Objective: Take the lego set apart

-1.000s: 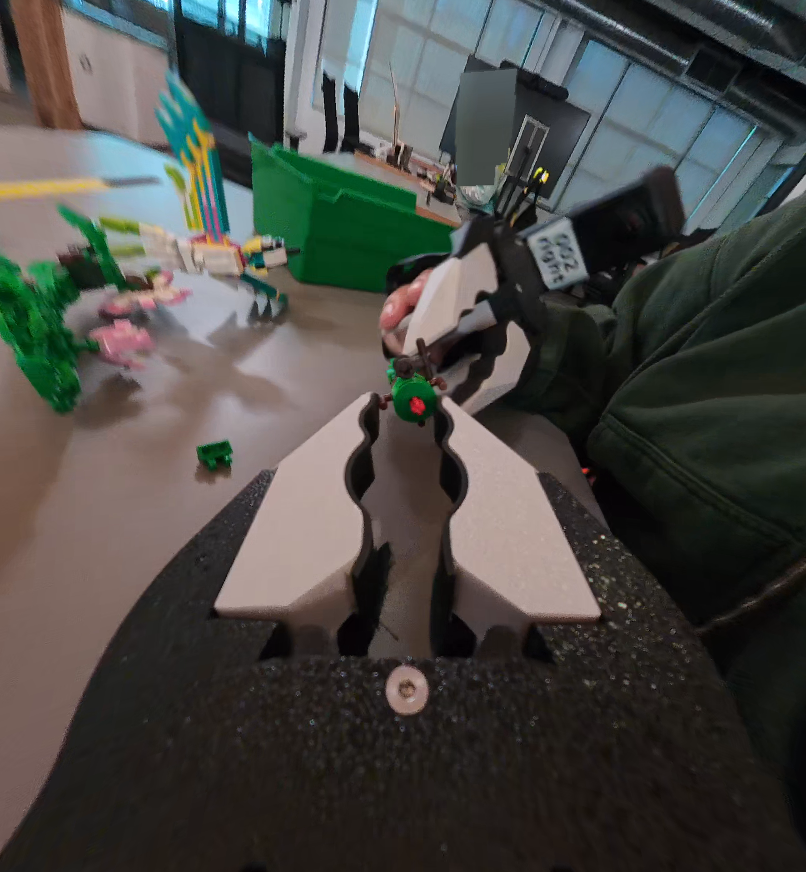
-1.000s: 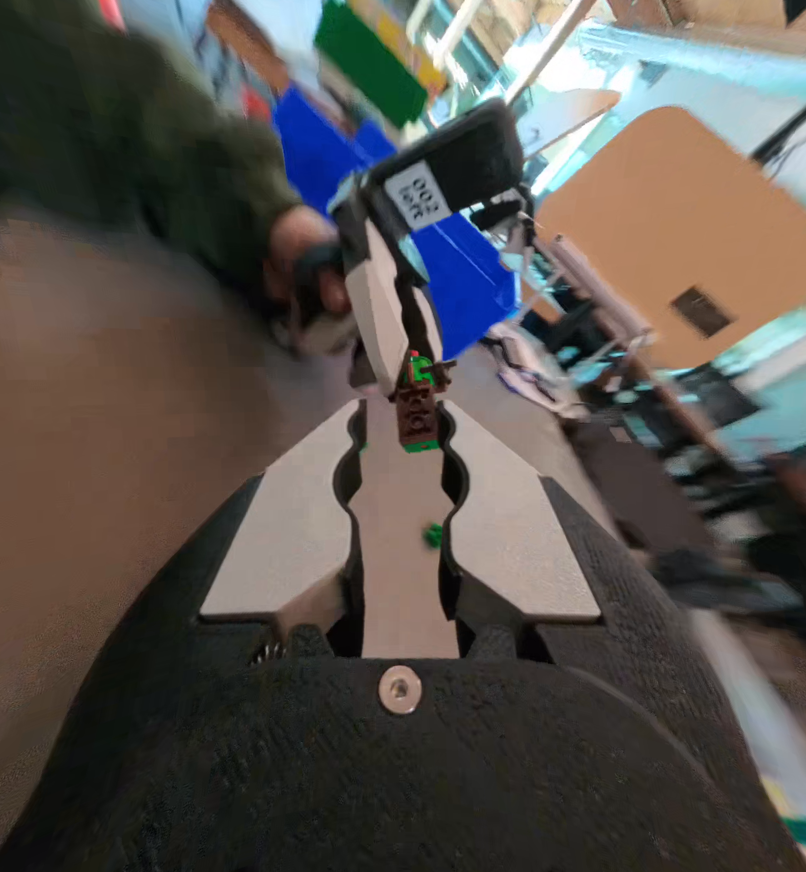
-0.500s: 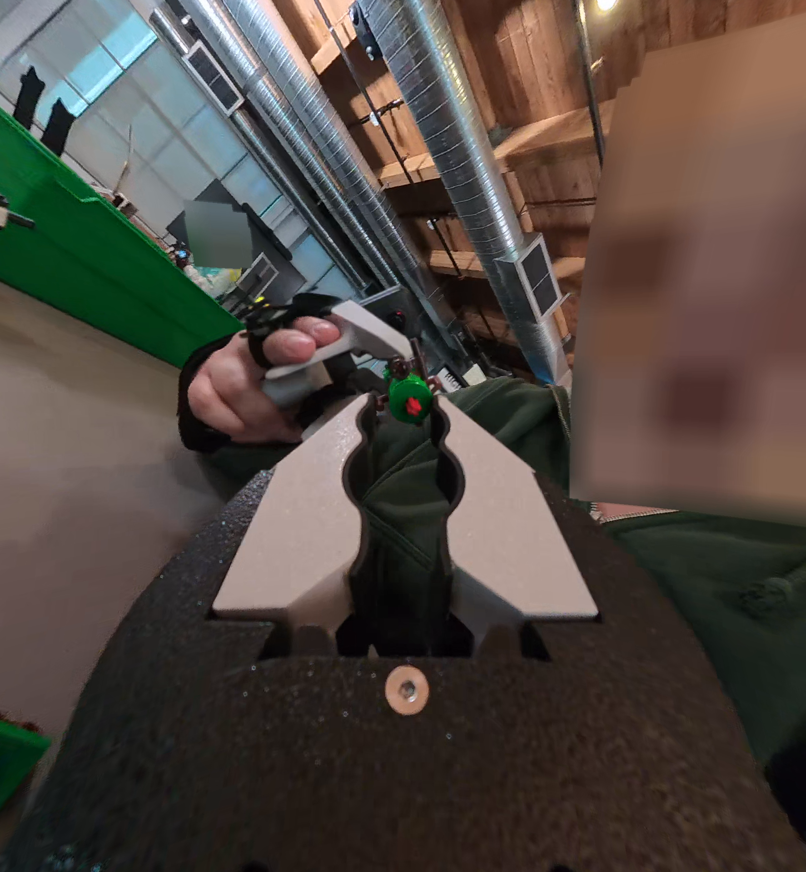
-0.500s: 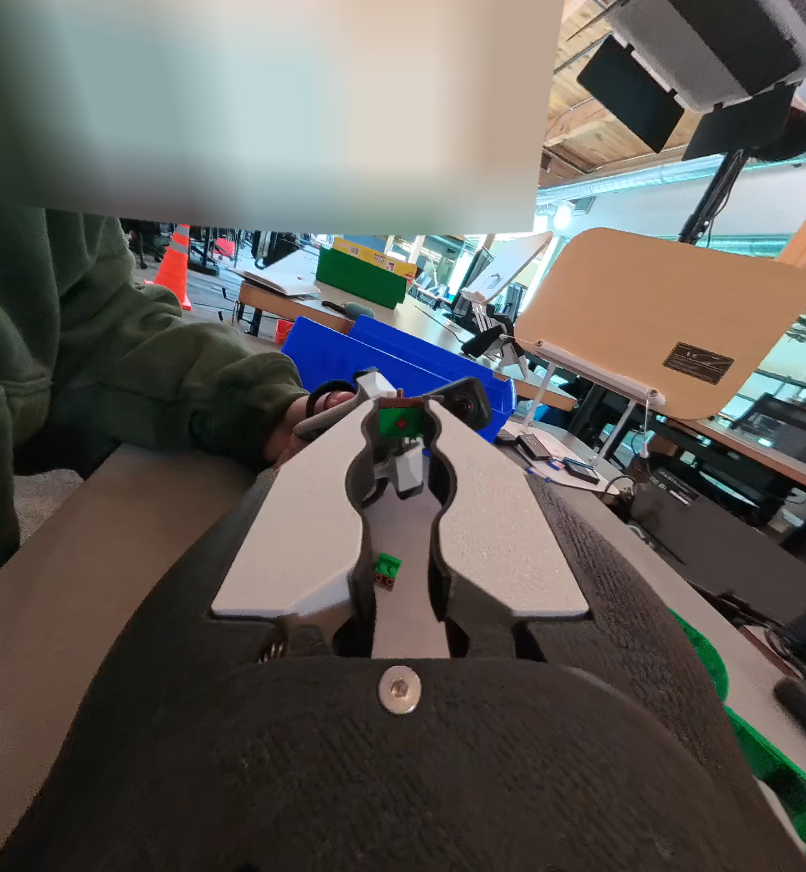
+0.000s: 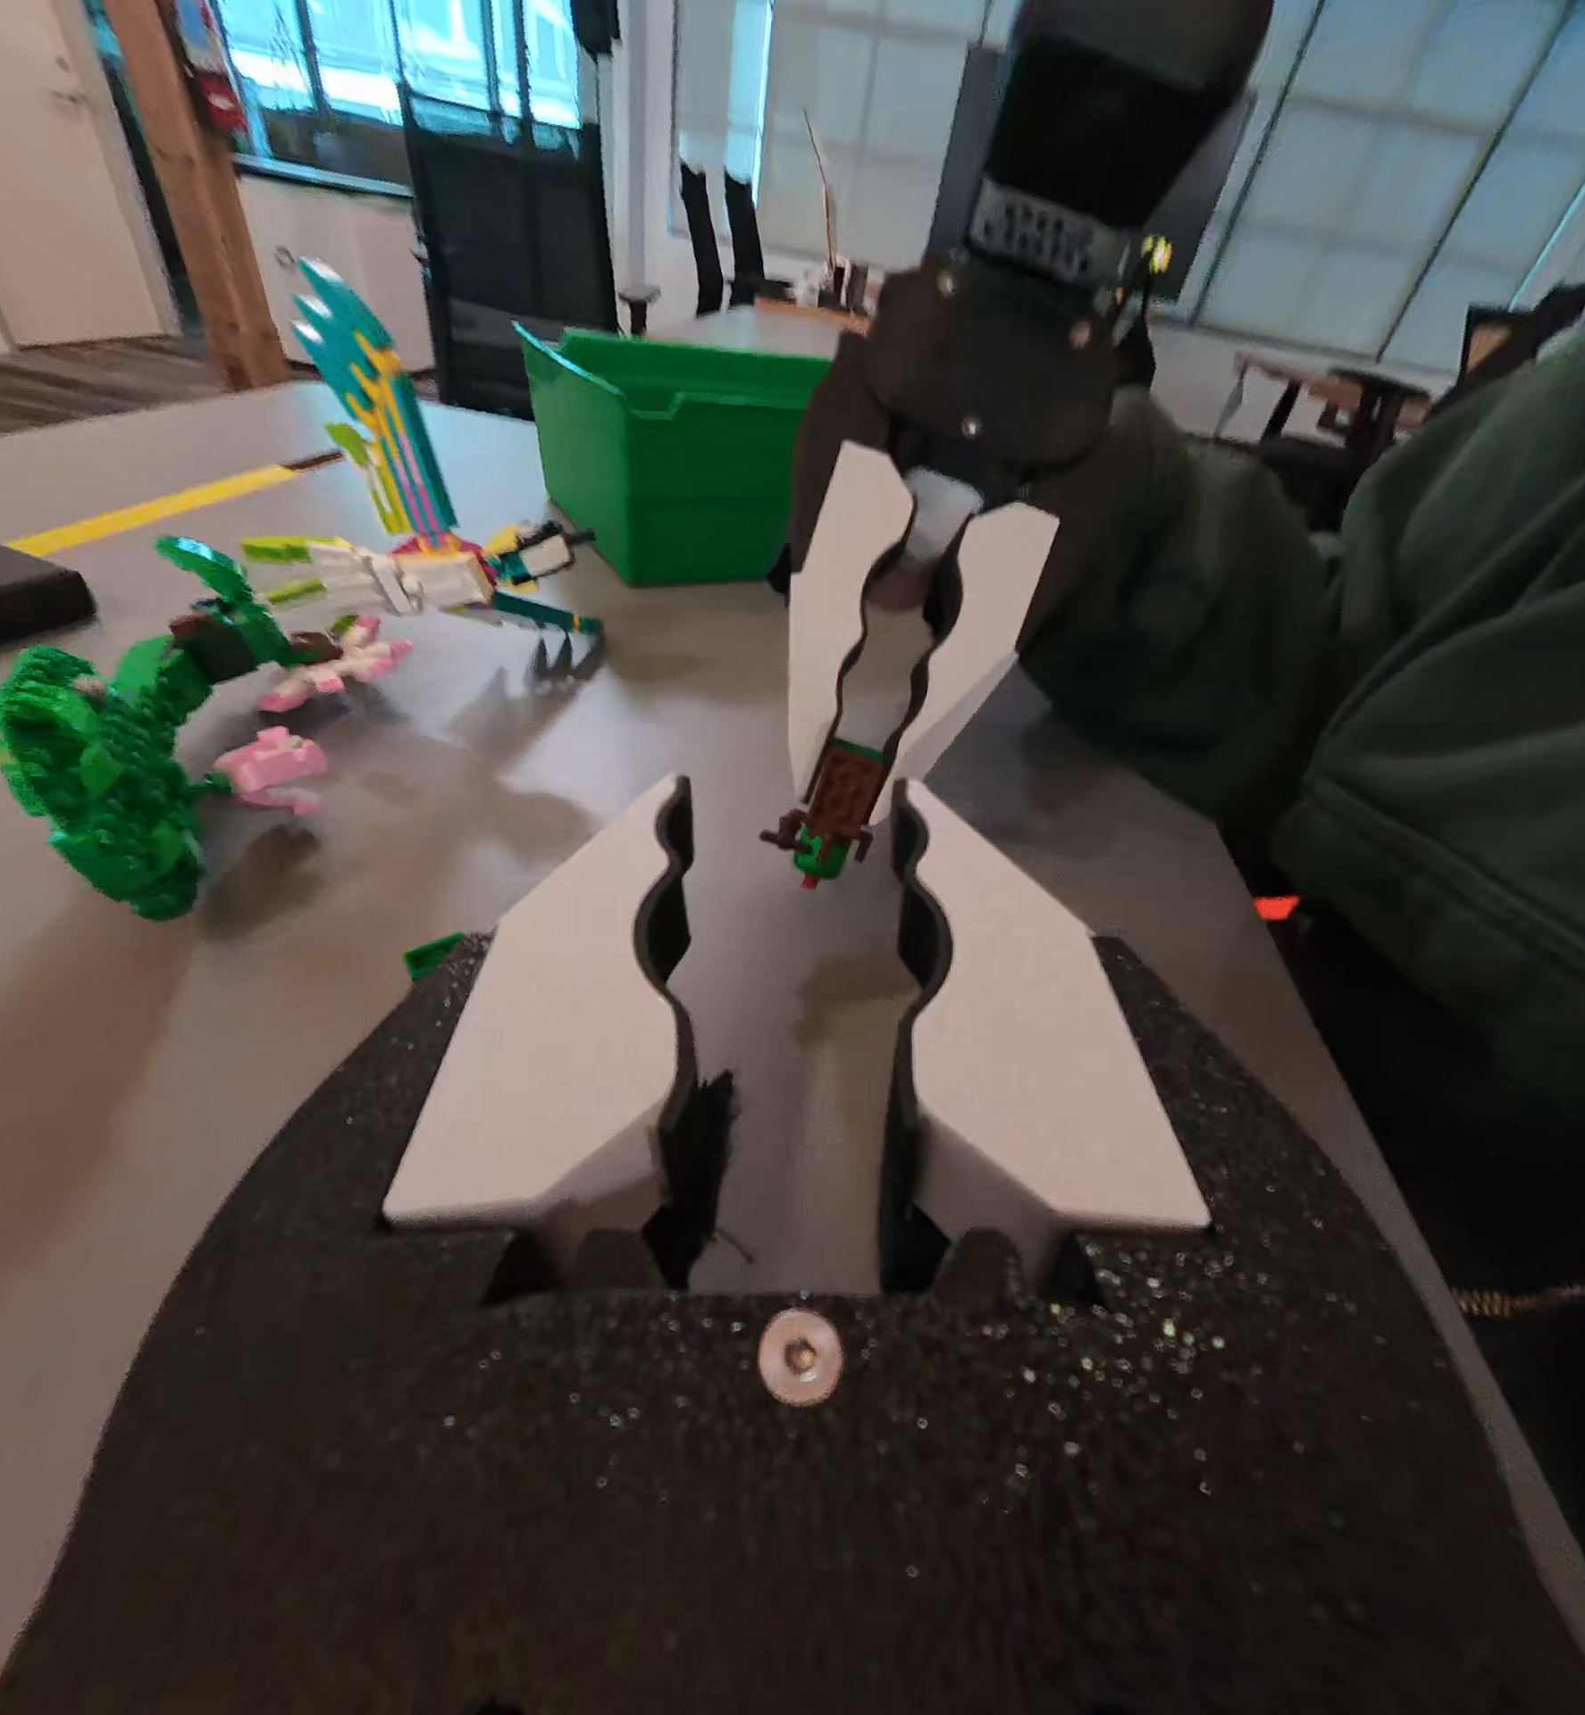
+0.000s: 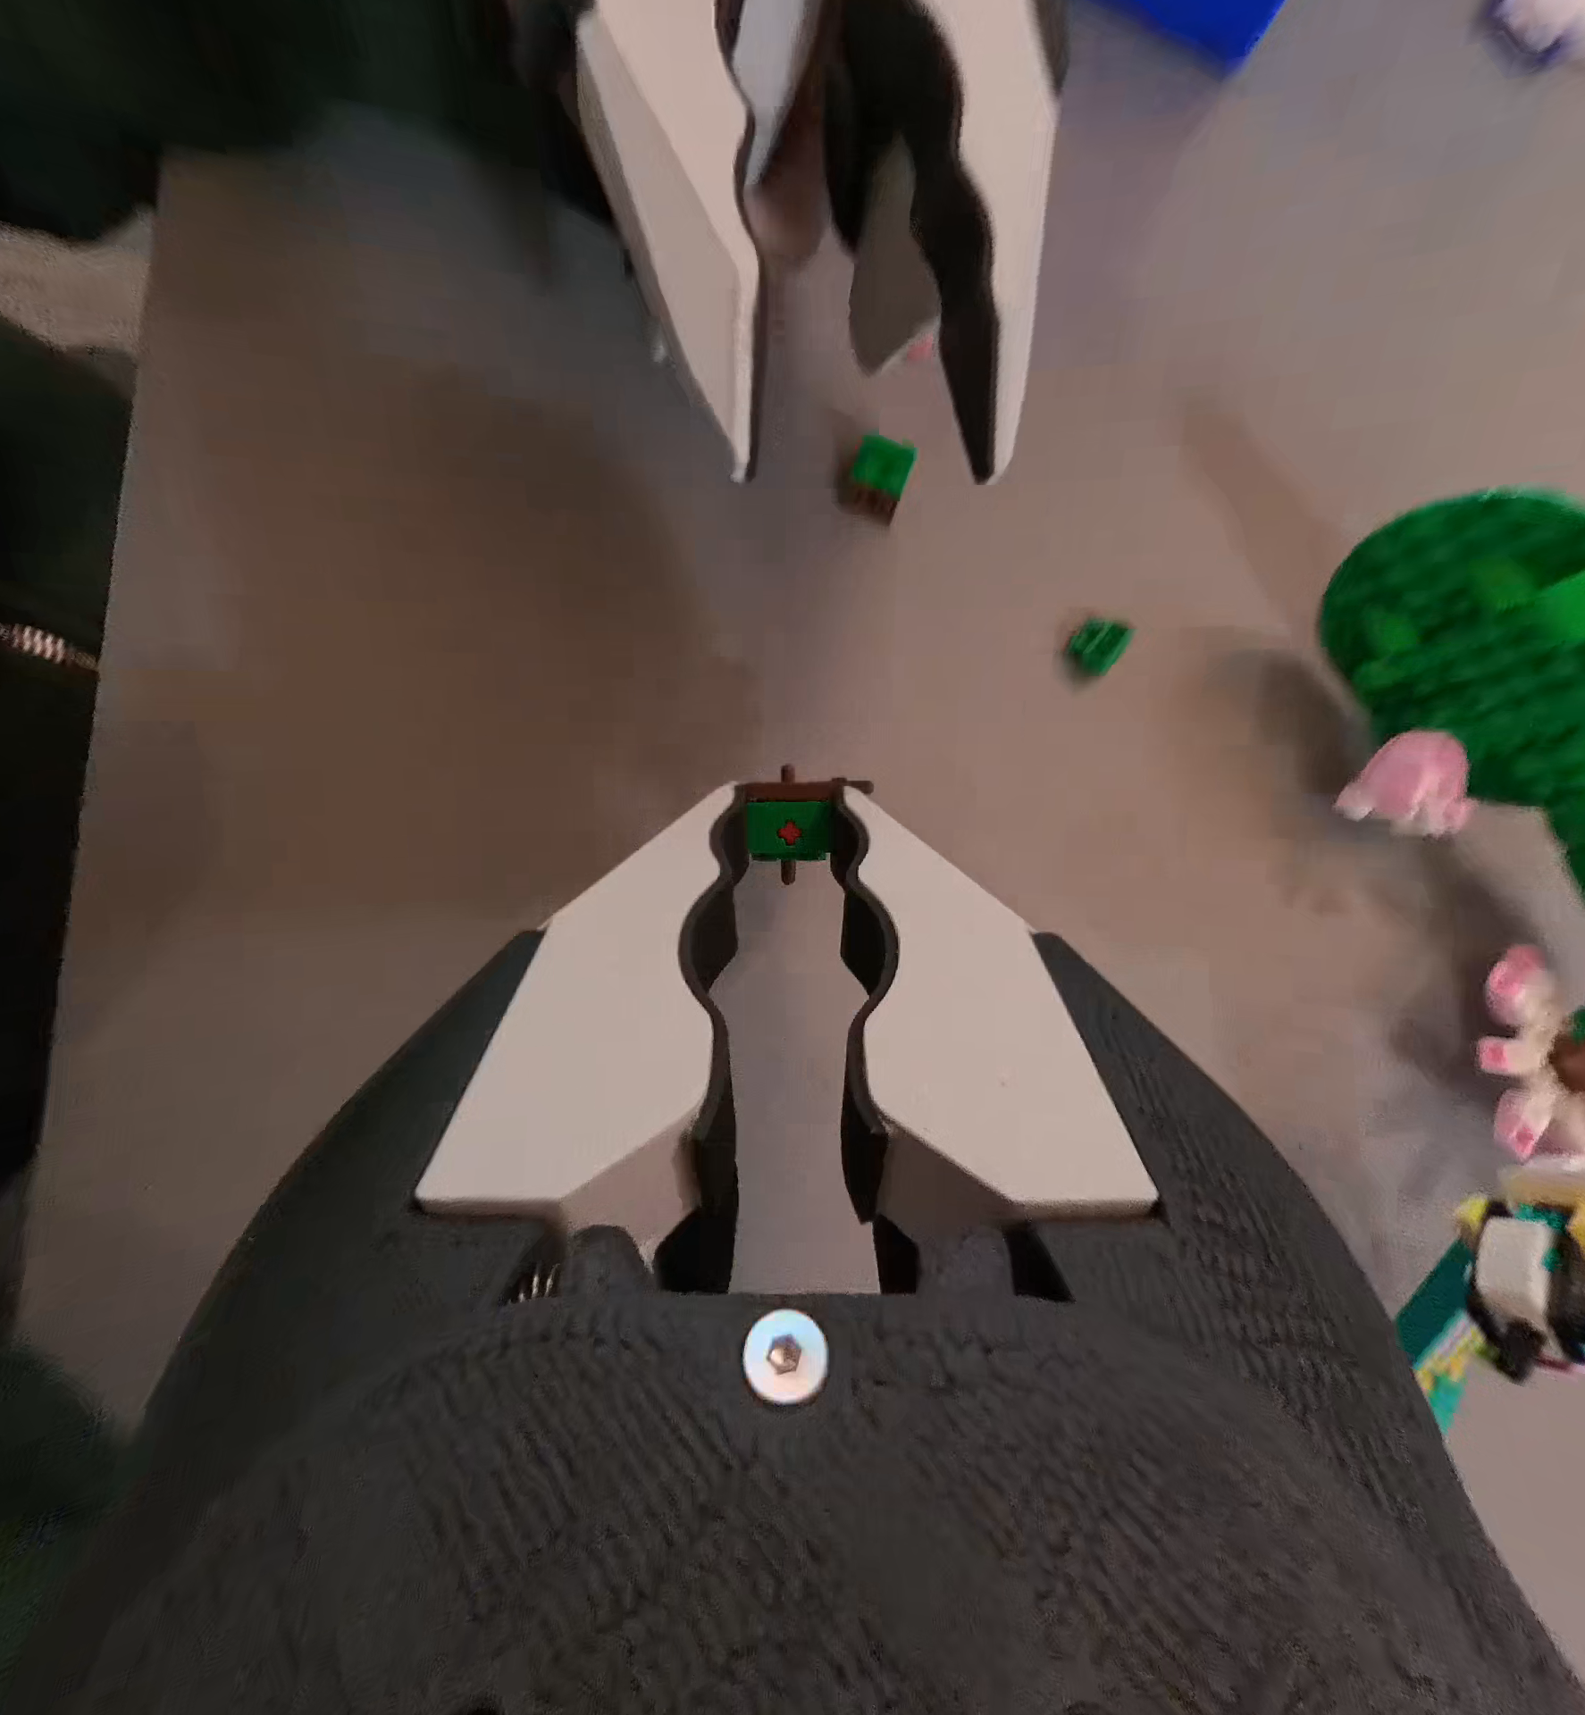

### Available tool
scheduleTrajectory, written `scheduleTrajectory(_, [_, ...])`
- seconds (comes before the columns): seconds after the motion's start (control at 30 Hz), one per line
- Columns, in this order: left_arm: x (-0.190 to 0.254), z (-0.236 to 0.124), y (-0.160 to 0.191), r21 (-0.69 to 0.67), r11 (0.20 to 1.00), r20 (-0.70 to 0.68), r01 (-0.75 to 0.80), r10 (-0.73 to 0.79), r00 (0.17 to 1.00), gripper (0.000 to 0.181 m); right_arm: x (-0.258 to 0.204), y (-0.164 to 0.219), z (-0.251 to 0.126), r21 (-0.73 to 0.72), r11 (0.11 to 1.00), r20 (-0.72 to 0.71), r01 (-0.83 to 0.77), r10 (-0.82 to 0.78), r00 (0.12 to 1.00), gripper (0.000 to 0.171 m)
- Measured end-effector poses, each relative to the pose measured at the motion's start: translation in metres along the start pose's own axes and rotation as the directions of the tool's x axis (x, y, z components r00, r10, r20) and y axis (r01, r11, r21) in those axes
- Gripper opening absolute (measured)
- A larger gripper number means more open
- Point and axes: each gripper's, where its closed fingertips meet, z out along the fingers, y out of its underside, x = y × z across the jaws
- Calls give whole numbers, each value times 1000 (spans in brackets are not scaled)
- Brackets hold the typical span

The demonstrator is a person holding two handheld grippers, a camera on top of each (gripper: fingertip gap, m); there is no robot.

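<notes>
My right gripper [image 6: 791,798] is shut on a small green and brown lego piece [image 6: 787,829] with a red dot. In the left wrist view it [image 5: 849,770] points down at the table and holds the piece [image 5: 826,835] between my left fingertips. My left gripper [image 5: 789,787] is open and empty; in the right wrist view it [image 6: 863,473] hangs over a loose green and brown brick [image 6: 877,473]. The rest of the lego set lies to the left: a green leafy part [image 5: 93,770], pink flowers [image 5: 274,766] and a bird with a colourful tail [image 5: 399,575].
A green bin [image 5: 677,464] stands at the back of the grey table [image 5: 352,928]. A black pad [image 5: 0,594] lies at the far left. Another small green brick [image 6: 1095,640] lies loose. The person's green sleeve [image 5: 1466,742] fills the right side. The left gripper's tips are roughly 6 cm from the right gripper's.
Both grippers came down from mid-air to just over the table. My left gripper opened and let go of the small piece, which stays in my right gripper.
</notes>
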Motion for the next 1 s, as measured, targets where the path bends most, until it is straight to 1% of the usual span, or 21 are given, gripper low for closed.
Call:
scheduleTrajectory(0.1, [7, 6, 10, -64, 998, -27, -15, 13, 1000, 40, -5, 14, 4, -127, 992, 36, -15, 19, 999, 15])
scheduleTrajectory(0.13, [8, 8, 13, -81, 996, -26, -28, 26, 999, 40, -5, 13, 7, -132, 991, 43, -15, 21, 999, 15])
scheduleTrajectory(0.27, [9, 9, 15, -97, 993, -9, -61, 60, 998, 37, 1, 11, 14, -123, 992, 24, -10, 13, 1000, 26])
scheduleTrajectory(0.33, [8, 8, 15, -97, 994, -5, -54, 54, 999, 37, 3, 10, 15, -63, 998, 21, -16, 18, 1000, 32])
scheduleTrajectory(0.47, [6, 9, 16, -101, 994, -1, -43, 43, 999, 35, 7, 10, 9, 111, 986, 63, -126, 120, 991, 33])
scheduleTrajectory(0.57, [5, 10, 18, -121, 992, 5, -43, 44, 999, 33, 15, 6, 7, 202, 961, 58, -187, 179, 982, 31])
scheduleTrajectory(0.6, [3, 9, 20, -129, 990, 15, -51, 53, 998, 33, 20, 4, 8, 215, 955, 37, -202, 199, 979, 31])
scheduleTrajectory(0.67, [-6, 5, 21, -148, 986, 67, -77, 88, 994, 30, 33, 4, 11, 186, 951, -46, -246, 258, 965, 30])
scheduleTrajectory(0.73, [-16, -1, 21, -155, 984, 119, -87, 106, 987, 28, 43, 4, 13, 132, 942, -180, -309, 329, 927, 28])
scheduleTrajectory(0.77, [-20, -4, 20, -153, 984, 137, -88, 109, 985, 28, 44, 1, 13, 131, 934, -235, -331, 354, 905, 28])
scheduleTrajectory(0.83, [-26, -8, 18, -147, 986, 168, -84, 108, 980, 27, 36, -8, 19, 140, 921, -275, -364, 389, 879, 31])
scheduleTrajectory(0.87, [-28, -10, 18, -146, 986, 180, -81, 107, 978, 27, 30, -9, 25, 120, 917, -280, -379, 398, 874, 33])
scheduleTrajectory(0.93, [-31, -12, 18, -146, 987, 189, -74, 101, 977, 26, 23, -3, 37, 36, 920, -317, -390, 380, 869, 38])
scheduleTrajectory(1.0, [-32, -12, 19, -151, 986, 191, -68, 96, 977, 26, 22, 3, 46, -32, 921, -338, -388, 355, 871, 32])
